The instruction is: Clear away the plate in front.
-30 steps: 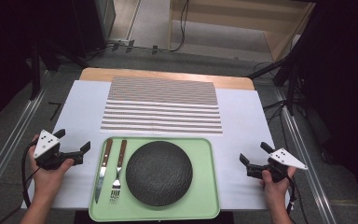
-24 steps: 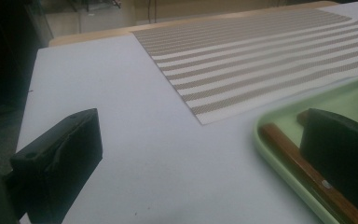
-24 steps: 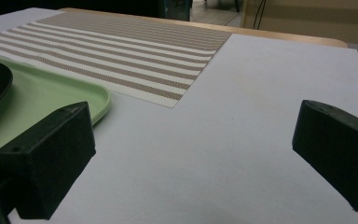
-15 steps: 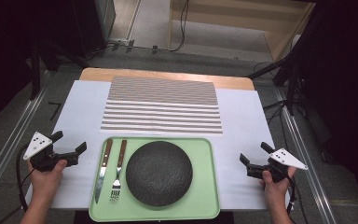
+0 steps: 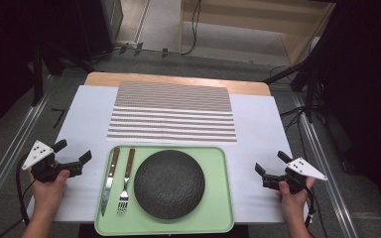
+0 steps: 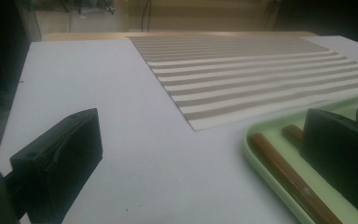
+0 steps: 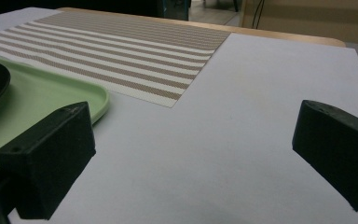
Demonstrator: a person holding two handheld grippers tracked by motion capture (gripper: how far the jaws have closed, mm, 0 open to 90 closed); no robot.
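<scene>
Plainly, both grippers sit low at the near edge of the worktop with nothing taken up, so the step in hand looks like the approach to the green tray between them. The left gripper has its jaws spread wide and empty; in the left gripper view the tray's rim lies just ahead of the right-hand jaw, and the brown-handled knife runs along that rim with the fork just beyond it. The right gripper likewise has its jaws wide apart with bare white surface between them; in the right gripper view the tray's corner sits just past its left-hand jaw, and the dark plate shows at the far left. The striped mat lies farther ahead of both pairs of jaws, touching or nearly touching the tray's far edge. To do this well, I judge each gripper should keep its jaws open until a handle or rim lies squarely between them, come in low and level, and close on the middle of the knife handle rather than its end, so it does not pivot or nudge the fork beside it.
</scene>
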